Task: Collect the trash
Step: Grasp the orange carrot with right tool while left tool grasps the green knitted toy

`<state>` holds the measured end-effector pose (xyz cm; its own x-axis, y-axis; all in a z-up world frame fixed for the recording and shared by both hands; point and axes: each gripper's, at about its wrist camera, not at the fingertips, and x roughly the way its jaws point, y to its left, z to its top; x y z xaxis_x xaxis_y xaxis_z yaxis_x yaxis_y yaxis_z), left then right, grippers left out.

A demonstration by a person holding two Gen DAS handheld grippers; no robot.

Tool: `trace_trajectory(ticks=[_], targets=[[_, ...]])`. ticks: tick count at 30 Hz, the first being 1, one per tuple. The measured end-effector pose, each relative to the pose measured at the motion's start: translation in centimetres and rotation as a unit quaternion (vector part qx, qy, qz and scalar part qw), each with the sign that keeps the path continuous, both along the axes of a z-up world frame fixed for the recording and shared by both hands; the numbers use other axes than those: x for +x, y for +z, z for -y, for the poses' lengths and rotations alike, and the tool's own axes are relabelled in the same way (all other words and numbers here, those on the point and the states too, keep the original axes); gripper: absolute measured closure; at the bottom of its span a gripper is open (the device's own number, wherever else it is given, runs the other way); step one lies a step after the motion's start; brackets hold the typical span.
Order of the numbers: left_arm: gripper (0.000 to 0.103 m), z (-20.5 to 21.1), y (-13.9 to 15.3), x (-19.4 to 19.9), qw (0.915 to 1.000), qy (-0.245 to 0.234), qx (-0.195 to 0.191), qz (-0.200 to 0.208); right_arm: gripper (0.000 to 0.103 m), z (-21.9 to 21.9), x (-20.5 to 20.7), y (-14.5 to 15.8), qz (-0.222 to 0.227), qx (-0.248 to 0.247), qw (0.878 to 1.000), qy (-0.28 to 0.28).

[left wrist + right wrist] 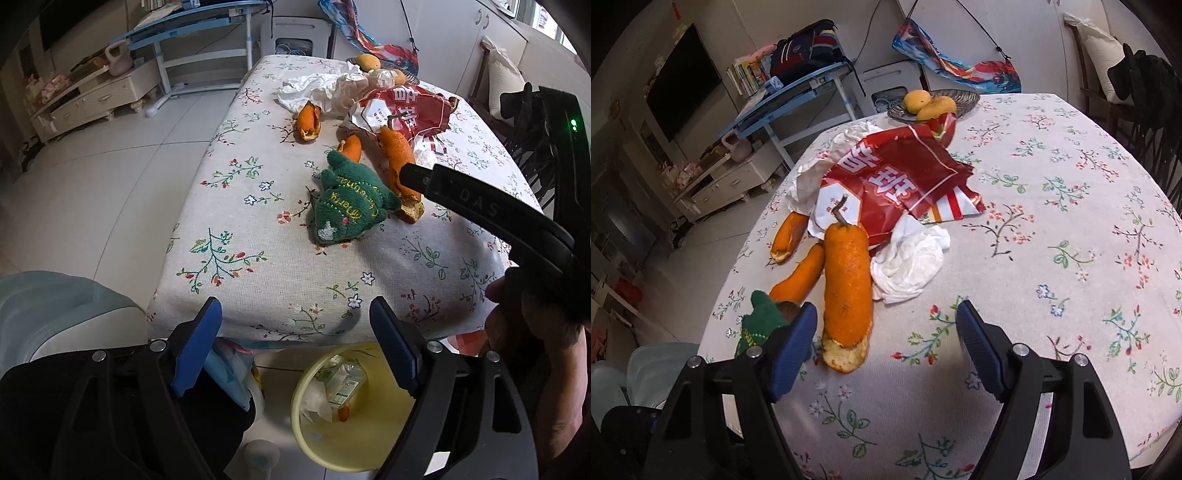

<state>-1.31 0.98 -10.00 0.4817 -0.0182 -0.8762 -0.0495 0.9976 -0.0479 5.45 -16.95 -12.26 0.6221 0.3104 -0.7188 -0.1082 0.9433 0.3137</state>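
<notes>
The table carries a red wrapper, crumpled tissue and a long orange peel. To lift the peel well, centre the right tongs over it and close across its width. It lies just inside their left pad. Both tongs are released; the left tongs hover above a yellow bin.
</notes>
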Motion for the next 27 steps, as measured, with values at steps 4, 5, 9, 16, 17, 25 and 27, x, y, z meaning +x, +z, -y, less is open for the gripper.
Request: trace_trajectory(ticks=[4, 5, 9, 16, 17, 25, 27], targets=[[0.024, 0.0, 0.0, 0.0, 1.0000, 0.000, -0.002, 0.000, 0.027, -0.4, 0.6, 0.0, 0.001, -0.007, 1.000, 0.003], [0.024, 0.0, 0.0, 0.0, 1.0000, 0.000, -0.001, 0.000, 0.027, -0.5, 0.8, 0.0, 0.003, -0.008, 1.000, 0.006], [0.024, -0.1, 0.0, 0.0, 1.0000, 0.001, -0.001, 0.000, 0.054, -1.5, 1.3, 0.0, 0.002, -0.035, 0.999, 0.036], [0.024, -0.3, -0.1, 0.6, 1.0000, 0.004, 0.002, -0.002, 0.079, -0.3, -0.1, 0.4, -0.018, -0.042, 0.997, 0.066], [0.024, -0.2, -0.1, 0.8, 1.0000, 0.001, 0.004, -0.002, 0.079, 0.1, -0.4, 0.4, -0.021, -0.045, 0.996, 0.068], [0.023, 1.2, 0.6, 3.8, 0.9998, -0.018, 0.011, 0.003, 0.079, 2.3, -1.5, 0.6, -0.037, -0.053, 0.995, 0.073], [0.023, 1.5, 0.5, 4.9, 0.9996, -0.023, 0.014, 0.001, 0.069, 2.5, -1.3, 0.5, -0.037, -0.047, 0.996, 0.068]])
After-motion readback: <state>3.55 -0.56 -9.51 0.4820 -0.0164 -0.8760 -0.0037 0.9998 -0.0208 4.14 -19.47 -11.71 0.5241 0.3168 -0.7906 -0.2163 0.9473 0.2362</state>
